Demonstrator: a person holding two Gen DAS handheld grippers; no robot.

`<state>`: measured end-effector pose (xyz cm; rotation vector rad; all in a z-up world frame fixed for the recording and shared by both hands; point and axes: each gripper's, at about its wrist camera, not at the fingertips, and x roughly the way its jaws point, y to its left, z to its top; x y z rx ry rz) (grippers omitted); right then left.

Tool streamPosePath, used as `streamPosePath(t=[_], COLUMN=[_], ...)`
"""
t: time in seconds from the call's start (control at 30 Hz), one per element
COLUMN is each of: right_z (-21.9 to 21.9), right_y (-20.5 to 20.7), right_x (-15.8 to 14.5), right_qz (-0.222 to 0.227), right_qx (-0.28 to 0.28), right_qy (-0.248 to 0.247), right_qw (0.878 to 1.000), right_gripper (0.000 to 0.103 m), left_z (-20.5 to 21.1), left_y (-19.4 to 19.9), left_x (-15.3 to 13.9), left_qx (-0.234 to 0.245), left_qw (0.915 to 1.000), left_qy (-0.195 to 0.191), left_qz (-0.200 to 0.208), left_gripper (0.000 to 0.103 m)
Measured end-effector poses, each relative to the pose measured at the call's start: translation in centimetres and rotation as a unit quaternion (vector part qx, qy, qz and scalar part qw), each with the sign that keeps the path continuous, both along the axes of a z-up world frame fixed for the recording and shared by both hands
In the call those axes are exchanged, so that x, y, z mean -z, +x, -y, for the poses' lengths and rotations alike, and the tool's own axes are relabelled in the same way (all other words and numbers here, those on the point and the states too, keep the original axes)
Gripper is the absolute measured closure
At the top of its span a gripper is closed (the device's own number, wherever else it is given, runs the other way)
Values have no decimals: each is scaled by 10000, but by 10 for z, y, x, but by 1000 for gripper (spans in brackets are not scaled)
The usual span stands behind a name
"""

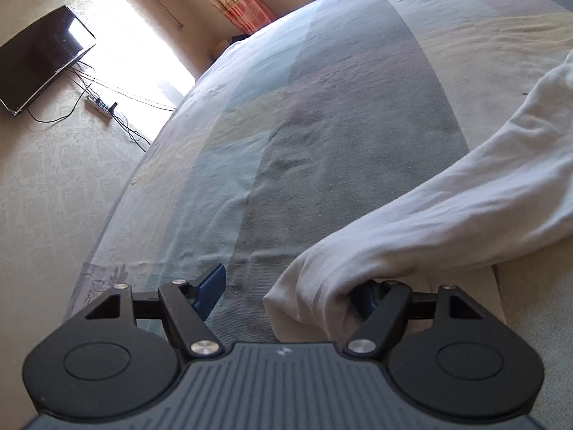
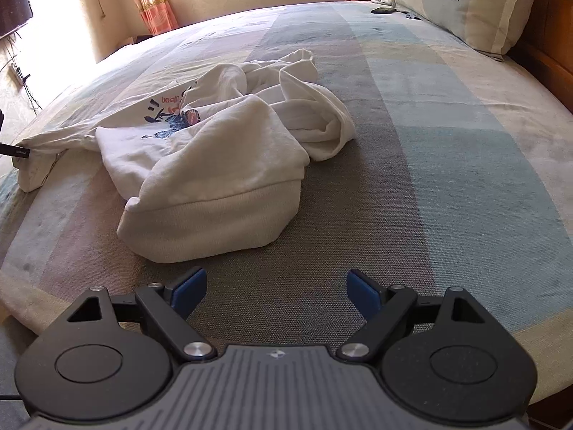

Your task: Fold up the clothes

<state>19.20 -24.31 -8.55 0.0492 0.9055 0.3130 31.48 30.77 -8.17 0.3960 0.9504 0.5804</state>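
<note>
1. Our white top [image 2: 215, 165] lies in a messy heap on the bed [image 2: 447, 150].
2. Nothing is folded yet, so all the folding is left.
3. Our left tool [image 1: 292, 295] is wide, and a sleeve [image 1: 412, 222] drapes over one finger.
4. Our right tool [image 2: 275, 292] is wide and holds nothing, near the heap.

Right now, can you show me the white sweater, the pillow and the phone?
Sweater [image 2: 215, 193]: right wrist view, on its ribbed hem.
Pillow [image 2: 462, 3]: right wrist view, on its front.
Phone [image 2: 381, 10]: right wrist view, on its dark top.
</note>
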Motion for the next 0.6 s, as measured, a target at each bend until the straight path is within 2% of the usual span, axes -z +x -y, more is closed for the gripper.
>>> streamPosePath(t=[0.13,0.23,0.33,0.43,0.6], right_z=[-1,4,14,23,28], right_y=[4,13,30,50,91], right_x=[-5,-11,-18,-21,0], right_qz=[122,276,480,634,450], right_qx=[-40,-17,82,251,722], right_qy=[-44,-90,-124,-186,-521], right_qw=[9999,9996,9987,9975,9950], right_gripper=[14,14,13,11,11], left_z=[25,47,75,111,172], left_y=[-24,-42,-56,-61,-59], left_x=[-6,-21,-36,-44,-48], left_qx=[507,972,1455,1955,2674], left_qw=[9979,9915,9805,9676,9443], left_qy=[-391,-856,-1317,-1592,-1917], left_qz=[78,111,124,98,12], left_gripper=[30,30,29,28,28])
